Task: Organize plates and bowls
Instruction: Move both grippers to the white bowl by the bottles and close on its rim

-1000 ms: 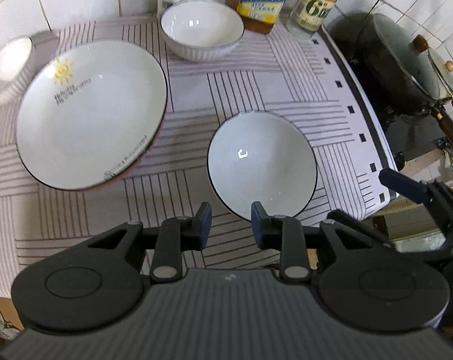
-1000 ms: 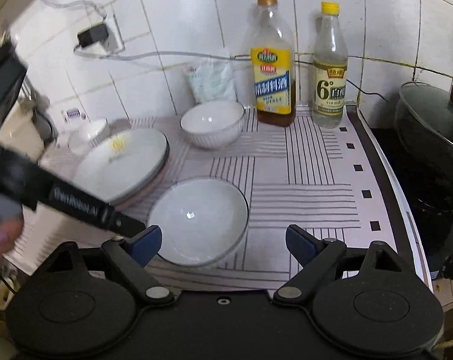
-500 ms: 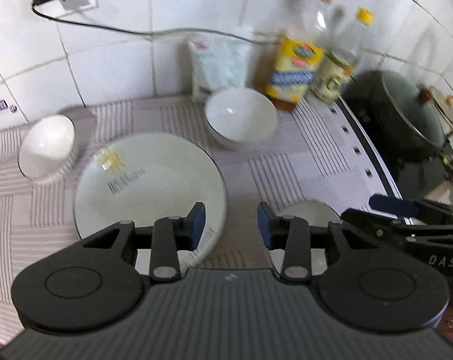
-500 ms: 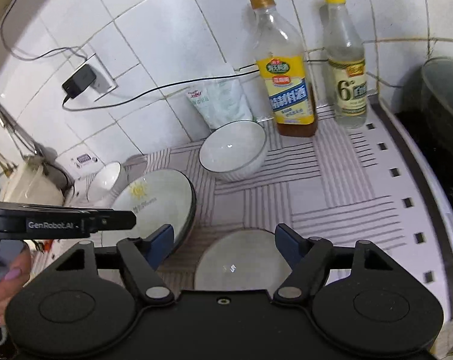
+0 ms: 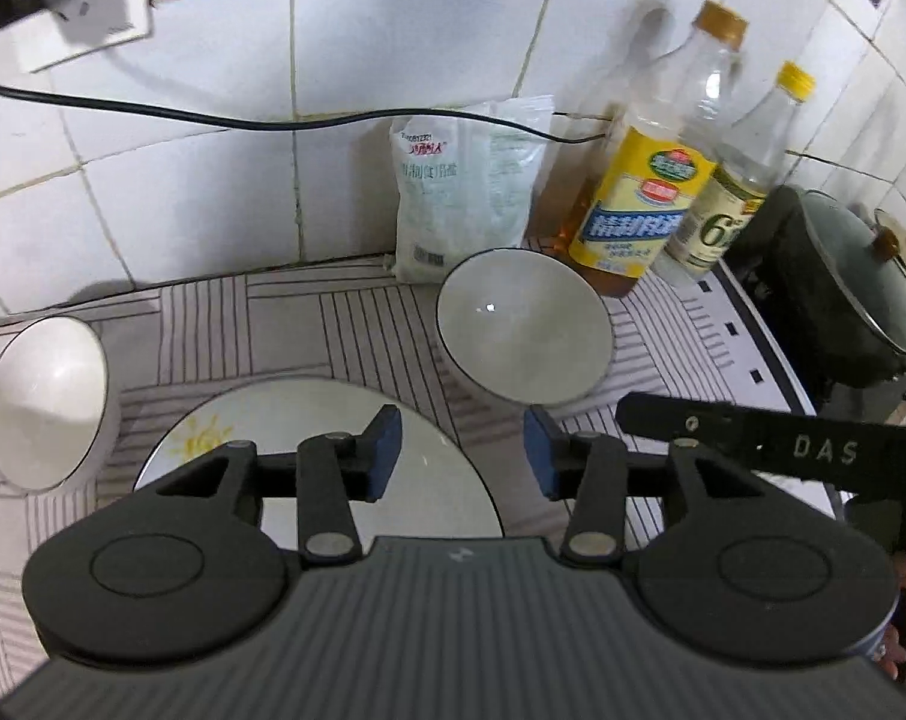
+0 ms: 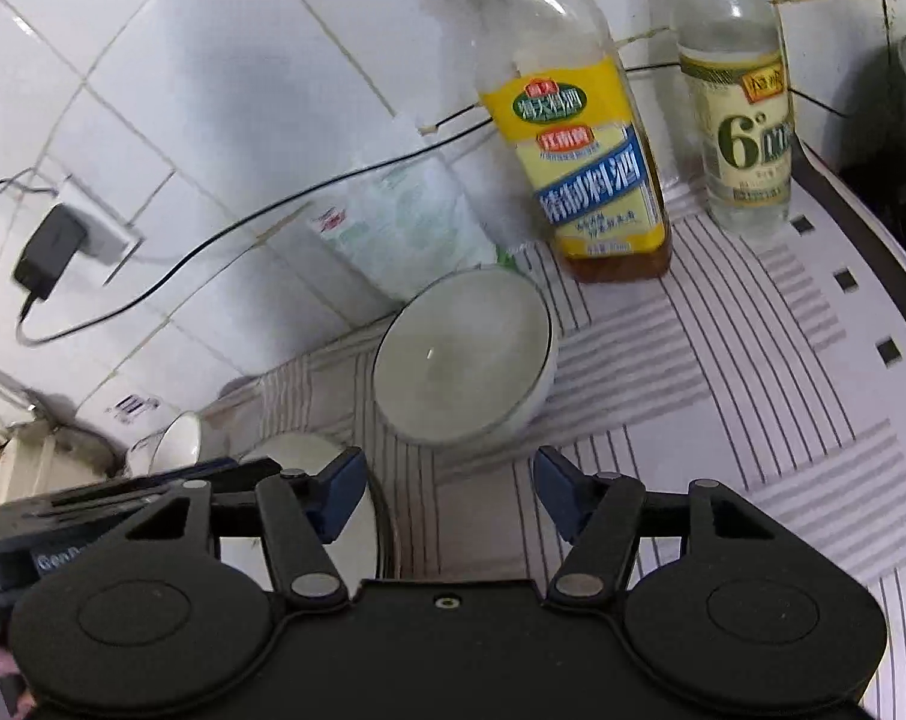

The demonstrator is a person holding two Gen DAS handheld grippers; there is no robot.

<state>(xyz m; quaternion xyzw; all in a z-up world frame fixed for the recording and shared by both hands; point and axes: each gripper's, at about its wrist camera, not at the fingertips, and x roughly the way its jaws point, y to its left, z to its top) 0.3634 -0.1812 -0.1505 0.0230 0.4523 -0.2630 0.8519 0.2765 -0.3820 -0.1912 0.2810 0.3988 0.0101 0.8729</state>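
Both grippers were over the striped cloth (image 5: pixel 345 324), neither carrying anything; judged step: approach, before any pickup. Left gripper (image 5: pixel 462 450) hung above the far edge of the plate (image 5: pixel 429 480), jaws part open with nothing between them; they had just been opening. Right gripper (image 6: pixel 450 495) pointed toward the back bowl (image 6: pixel 462 360), jaws moderately wide and empty; they had just been closing in from a wider gap. Back bowl sat upright on the cloth, just in front of the bag (image 5: pixel 468 192) and beside the yellow-label bottle (image 6: pixel 579 138); the clear bottle (image 6: pixel 738 114) stood further right. Small bowl (image 5: pixel 45 402) stood at the left end of the cloth, near the plate but apart from it. A third bowl was not visible in either view now, presumably under the grippers. Judged next move: right gripper to advance, straddle the near rim of the back bowl with one pad inside and one outside, then close. Rim is thin and glazed, so a slip or a knock against the bottle looked possible.
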